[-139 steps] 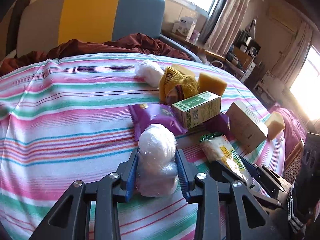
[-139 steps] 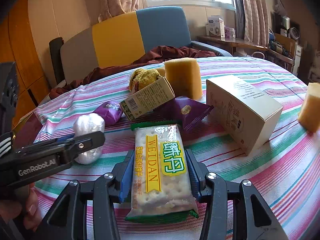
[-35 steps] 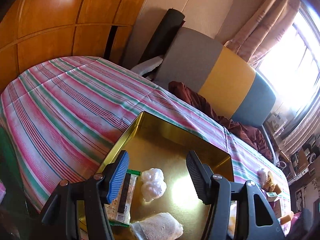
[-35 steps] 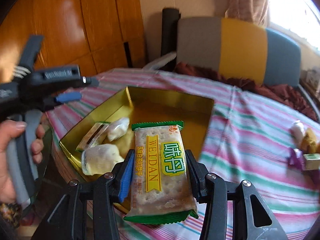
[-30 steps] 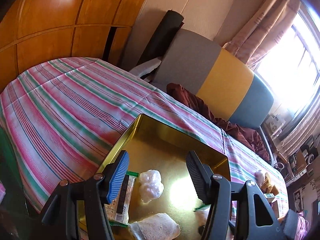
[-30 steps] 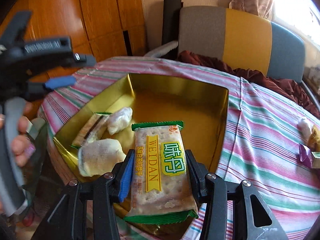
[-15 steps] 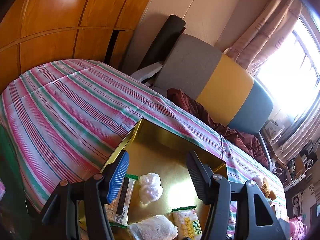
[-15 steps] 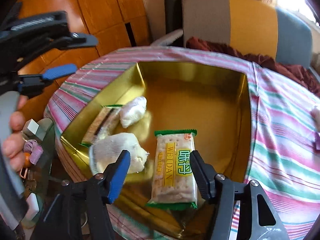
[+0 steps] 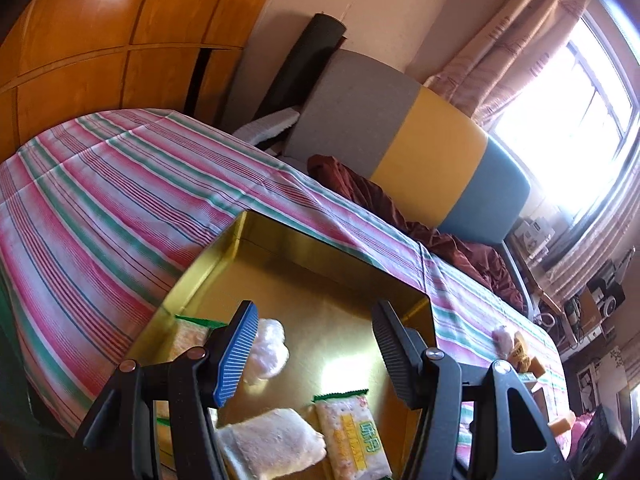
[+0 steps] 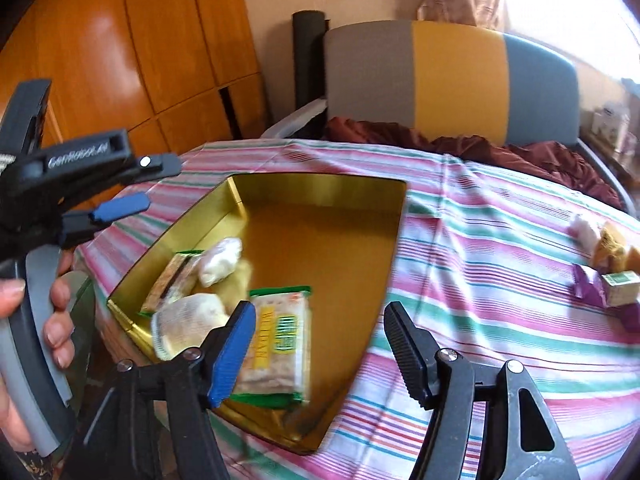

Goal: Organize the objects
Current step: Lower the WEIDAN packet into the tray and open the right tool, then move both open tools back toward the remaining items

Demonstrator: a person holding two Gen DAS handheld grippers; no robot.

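On the striped desk: a shiny gold metal tray [image 10: 320, 188] sits on the pink, green and white striped cloth [image 10: 480, 300].
Cracker pack: a flat see-through pack of pale crackers with green ends and a yellow strip with writing [image 10: 276, 340]. It lies flat on the tray floor, near the front edge, just beside the white net bundle.
Also in the tray: a soft white net bundle [image 10: 188, 320], a small white crinkly plastic ball [image 10: 222, 256] and another cracker pack with green ends [image 10: 172, 280] along the left wall. The far half of the tray floor is bare gold.
Right hand-held gripper [image 10: 318, 348]: its jaws are opening, and nothing is between them. It hangs above the front edge of the tray, with the cracker pack lying below, next to the blue pad.
Left hand-held gripper [image 9: 316, 348]: wide open and holding nothing. It hangs above the tray.
Hard to see: the cracker pack is blurry in the right wrist view, so its writing cannot be read there. In the left wrist view the blue pad covers part of the plastic ball, and the second cracker pack is mostly hidden.
Far side of the desk: a little pile of snacks [image 10: 608, 272], small and cut off at the edge.
Person: a hand [image 10: 36, 320] grips the left handle.
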